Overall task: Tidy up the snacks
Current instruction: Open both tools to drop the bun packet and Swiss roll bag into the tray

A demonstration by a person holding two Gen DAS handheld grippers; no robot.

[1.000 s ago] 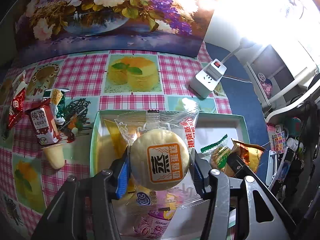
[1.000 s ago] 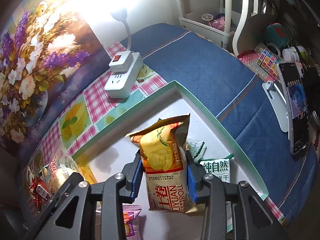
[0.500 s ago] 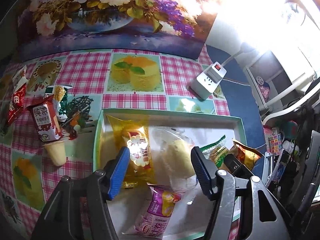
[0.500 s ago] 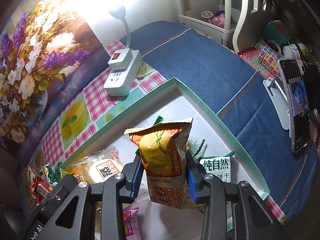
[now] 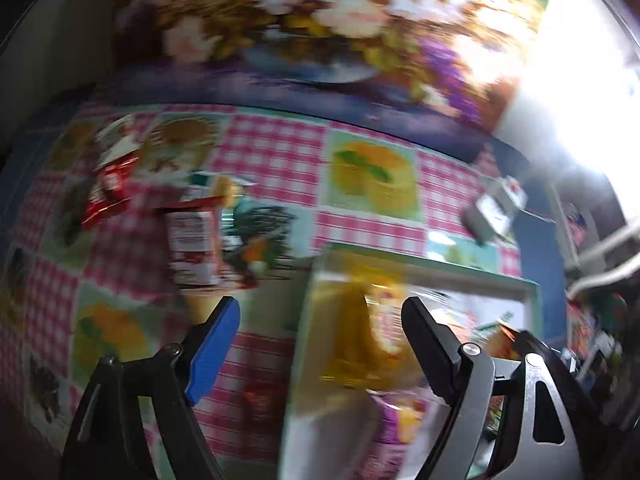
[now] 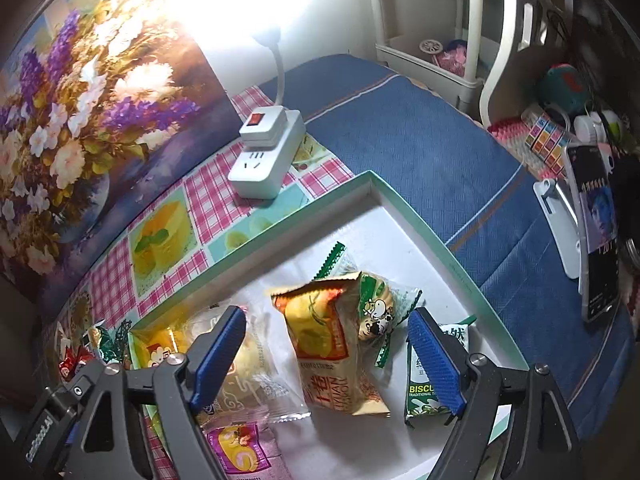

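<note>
1. Right wrist view: my right gripper (image 6: 326, 354) has just been opening and its jaws stand spread, the pads clear of everything.
2. The orange egg-roll packet (image 6: 334, 336) lies between them on the white floor of the tray (image 6: 404, 206), touched by neither pad.
3. A cow-print biscuit packet (image 6: 378, 306) leans against it at 2 o'clock; a green biscuit packet (image 6: 426, 384) lies at 4 o'clock, partly behind my right pad.
4. A clear-wrapped bun (image 6: 250, 360) sits at 9 o'clock, a pink cake-roll packet (image 6: 244, 454) at 7 o'clock.
5. A white power strip (image 6: 266, 156) stands on the table (image 6: 208, 196) beyond the tray, at 11 o'clock.
6. Left wrist view, badly blurred: my left gripper (image 5: 320, 344) has also just been opening and is spread, nothing pinched, straddling the tray's left edge.
7. A red-and-white carton (image 5: 192, 244) stands on the table at 10 o'clock.
</note>
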